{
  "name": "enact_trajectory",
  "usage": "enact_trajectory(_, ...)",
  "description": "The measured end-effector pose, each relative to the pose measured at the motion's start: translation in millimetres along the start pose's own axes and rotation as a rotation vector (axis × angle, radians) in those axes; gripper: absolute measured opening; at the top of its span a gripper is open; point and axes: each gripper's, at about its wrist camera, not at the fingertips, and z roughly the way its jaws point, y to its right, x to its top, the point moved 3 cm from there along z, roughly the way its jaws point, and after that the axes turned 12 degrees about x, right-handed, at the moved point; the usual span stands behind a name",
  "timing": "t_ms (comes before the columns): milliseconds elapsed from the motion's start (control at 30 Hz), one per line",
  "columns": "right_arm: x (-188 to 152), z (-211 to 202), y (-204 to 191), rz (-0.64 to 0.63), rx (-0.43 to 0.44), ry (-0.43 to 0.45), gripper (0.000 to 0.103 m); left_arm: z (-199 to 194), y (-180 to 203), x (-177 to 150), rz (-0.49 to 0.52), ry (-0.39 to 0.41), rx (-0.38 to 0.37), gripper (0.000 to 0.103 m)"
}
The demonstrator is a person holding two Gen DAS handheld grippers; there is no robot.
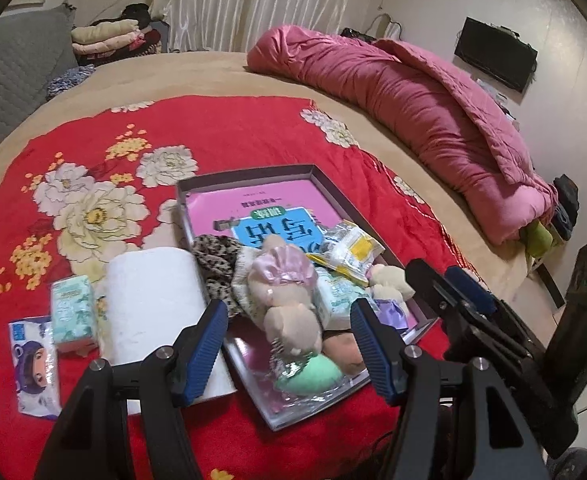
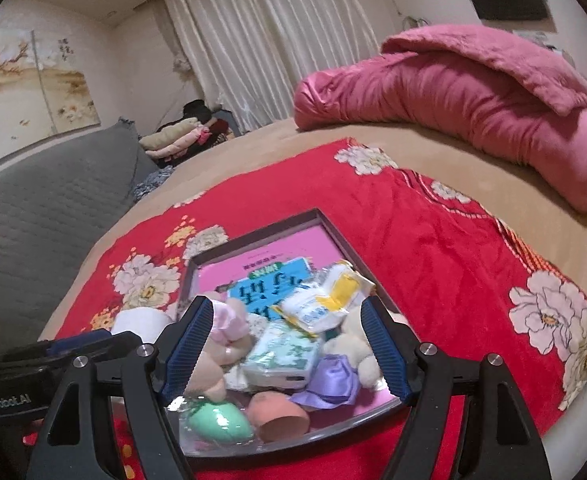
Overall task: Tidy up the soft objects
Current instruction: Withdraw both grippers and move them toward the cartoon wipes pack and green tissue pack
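A shallow grey box [image 1: 249, 174] [image 2: 261, 222] lies on a red floral cloth and holds a pink book under a heap of soft things. In the heap are a plush doll [image 1: 281, 288] [image 2: 225, 332] in a pink bonnet, a green tissue pack [image 2: 281, 354], a yellow-white packet [image 1: 349, 248], a cream plush [image 2: 353, 340], purple fabric [image 2: 333, 376], a green egg sponge [image 1: 305, 374] [image 2: 217, 420] and an orange sponge [image 2: 281, 412]. My left gripper [image 1: 289, 344] hovers open over the doll, holding nothing. My right gripper [image 2: 285, 344] [image 1: 449, 284] hangs open above the heap, also holding nothing.
Left of the box lie a white paper roll [image 1: 153, 296], a second tissue pack [image 1: 71, 312], a wipes packet [image 1: 35, 364] and leopard-print fabric [image 1: 217, 256]. A rolled pink quilt [image 1: 413, 100] lines the bed's far right. A grey cushion [image 2: 53, 200] and folded clothes [image 1: 105, 36] sit at the left.
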Motion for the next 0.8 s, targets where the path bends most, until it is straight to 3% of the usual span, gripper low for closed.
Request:
enact_trajectory(200,3.4,-6.9,-39.2,-0.059,0.062,-0.006,0.078,-23.5,-34.0,-10.7,-0.063,0.014,0.008,0.063)
enact_trajectory(800,-13.1,-7.8,-175.5,-0.251,0.24,-0.101,0.078,-82.0,-169.6,-60.9,-0.279,0.043,0.184,0.063)
